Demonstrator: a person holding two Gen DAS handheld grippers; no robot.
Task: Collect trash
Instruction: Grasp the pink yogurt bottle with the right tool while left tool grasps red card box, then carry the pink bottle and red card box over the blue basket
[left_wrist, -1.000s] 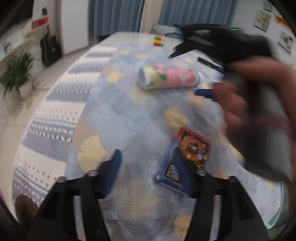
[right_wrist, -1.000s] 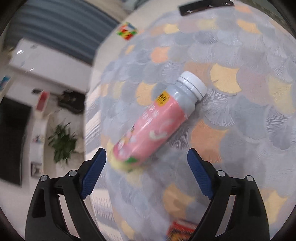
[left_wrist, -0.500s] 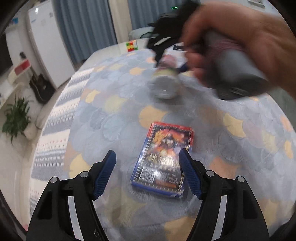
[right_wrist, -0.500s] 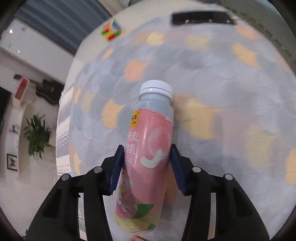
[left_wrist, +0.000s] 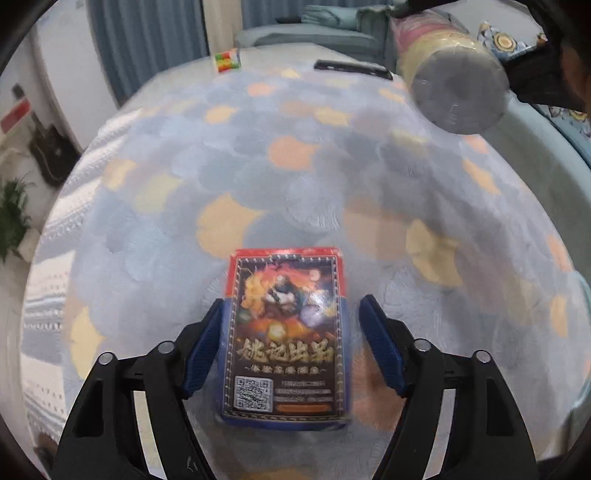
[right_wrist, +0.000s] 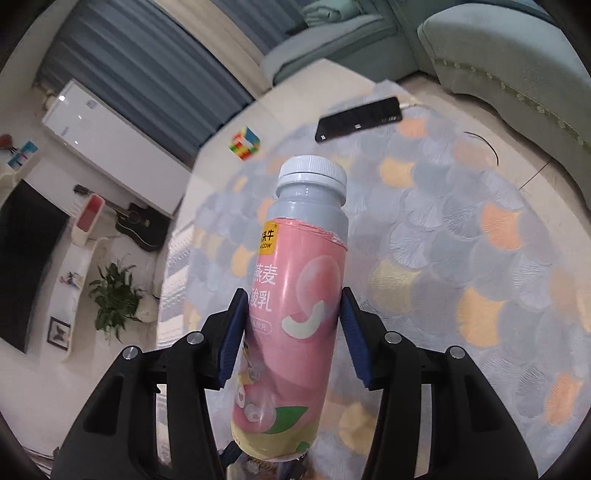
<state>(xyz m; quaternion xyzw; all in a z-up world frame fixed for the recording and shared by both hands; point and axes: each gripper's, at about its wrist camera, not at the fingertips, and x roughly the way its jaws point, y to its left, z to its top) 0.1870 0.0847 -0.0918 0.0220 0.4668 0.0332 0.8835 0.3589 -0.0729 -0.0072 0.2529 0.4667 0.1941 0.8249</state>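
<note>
Between left gripper pads: card box, long axis 12–6 o'clock, jaws wide, not clamped. Right gripper clamped on yogurt bottle, cap at 12 o'clock.

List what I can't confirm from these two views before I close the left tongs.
- Left wrist view: right pad's contact with the card box; motion blur, a gap shows.
- Right wrist view: yogurt bottle base, cut off by frame bottom.
- Either view: no trash bin visible.
- Left wrist view: right tongs, hidden behind bottle.
</note>
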